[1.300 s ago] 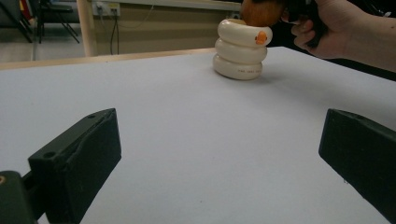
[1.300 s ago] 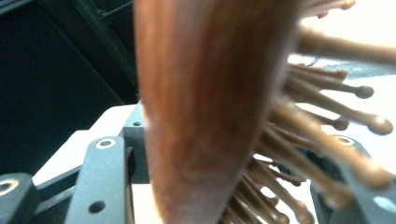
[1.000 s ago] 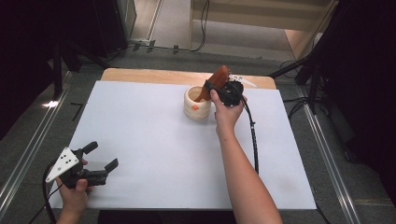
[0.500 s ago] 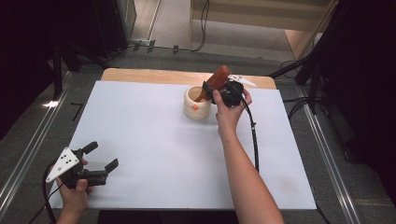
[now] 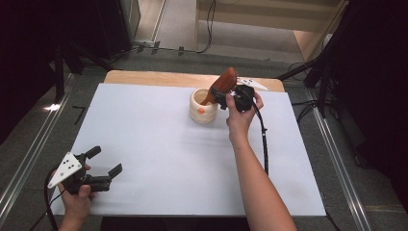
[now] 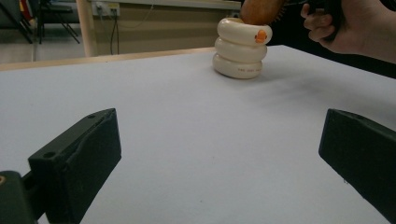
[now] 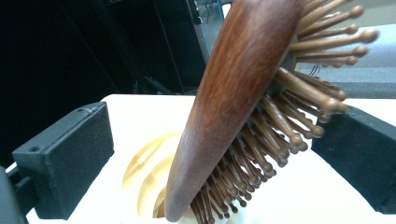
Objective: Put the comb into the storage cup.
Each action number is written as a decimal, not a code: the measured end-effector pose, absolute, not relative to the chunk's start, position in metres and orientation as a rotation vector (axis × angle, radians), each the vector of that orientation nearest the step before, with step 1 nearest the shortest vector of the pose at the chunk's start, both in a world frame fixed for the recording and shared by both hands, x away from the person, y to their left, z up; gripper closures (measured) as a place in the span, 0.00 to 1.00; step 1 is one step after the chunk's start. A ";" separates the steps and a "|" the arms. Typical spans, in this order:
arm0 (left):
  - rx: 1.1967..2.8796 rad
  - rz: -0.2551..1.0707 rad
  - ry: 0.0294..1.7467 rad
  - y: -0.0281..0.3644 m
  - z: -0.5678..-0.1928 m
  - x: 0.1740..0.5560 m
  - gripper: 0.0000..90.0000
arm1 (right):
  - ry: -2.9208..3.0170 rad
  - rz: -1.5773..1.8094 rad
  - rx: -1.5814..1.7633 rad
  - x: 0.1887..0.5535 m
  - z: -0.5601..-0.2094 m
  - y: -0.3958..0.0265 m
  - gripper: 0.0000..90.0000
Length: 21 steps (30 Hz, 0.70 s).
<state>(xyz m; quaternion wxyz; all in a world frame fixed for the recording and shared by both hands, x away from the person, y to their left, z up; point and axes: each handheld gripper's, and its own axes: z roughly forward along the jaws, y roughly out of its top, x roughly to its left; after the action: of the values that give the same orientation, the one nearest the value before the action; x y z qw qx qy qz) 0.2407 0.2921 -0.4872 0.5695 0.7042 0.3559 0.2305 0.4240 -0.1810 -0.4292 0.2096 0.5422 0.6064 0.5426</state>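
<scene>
1. The right hand-held gripper [image 5: 225, 96] has just been opening its jaws. They now stand wide on both sides of the wooden hairbrush [image 7: 243, 98], and the pads do not press on it.
2. The hairbrush stands tilted with its lower end inside the cream ringed cup [image 5: 202, 107], directly in front of this gripper. Its bristles face the jaw on the right of the right gripper view.
3. To finish the release well, I think the gripper should draw straight back along its own line, away from the cup. This jaw seems very near the bristle tips, so a sideways move could catch them and tip the cup.
4. The brush leans on the cup rim, so a slow retreat is safer.
5. The left hand-held gripper [image 5: 103, 168] rests open, well apart from the cup, near the front corner of the tabletop [image 5: 159, 159], and holds nothing.
6. The handle end is hidden inside the cup, so how deep it sits cannot be told.
7. The brush top is cut off in both gripper views.
</scene>
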 end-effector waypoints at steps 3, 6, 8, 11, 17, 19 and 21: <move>1.654 0.540 0.836 0.292 -0.487 0.241 0.00 | 1.691 1.499 1.491 0.421 -0.427 -0.183 0.00; 1.657 0.541 0.835 0.292 -0.487 0.240 0.00 | 1.701 1.498 1.474 0.418 -0.425 -0.184 0.00; 1.657 0.541 0.835 0.292 -0.487 0.240 0.00 | 1.706 1.500 1.469 0.415 -0.424 -0.185 0.00; 1.658 0.542 0.831 0.292 -0.487 0.240 0.00 | 1.713 1.485 1.455 0.412 -0.423 -0.186 0.00; 1.659 0.543 0.831 0.291 -0.487 0.240 0.00 | 1.718 1.503 1.429 0.403 -0.420 -0.190 0.00; 1.659 0.543 0.831 0.291 -0.487 0.240 0.00 | 1.721 1.506 1.419 0.400 -0.419 -0.191 0.00; 1.659 0.544 0.831 0.291 -0.487 0.240 0.00 | 1.719 1.507 1.410 0.397 -0.419 -0.193 0.00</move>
<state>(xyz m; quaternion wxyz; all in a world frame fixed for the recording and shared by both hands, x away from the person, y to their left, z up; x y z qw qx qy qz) 0.2403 0.2911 -0.4873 0.5679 0.7062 0.3539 0.2314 0.3974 -0.1927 -0.4191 0.2259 0.5114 0.6235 0.5465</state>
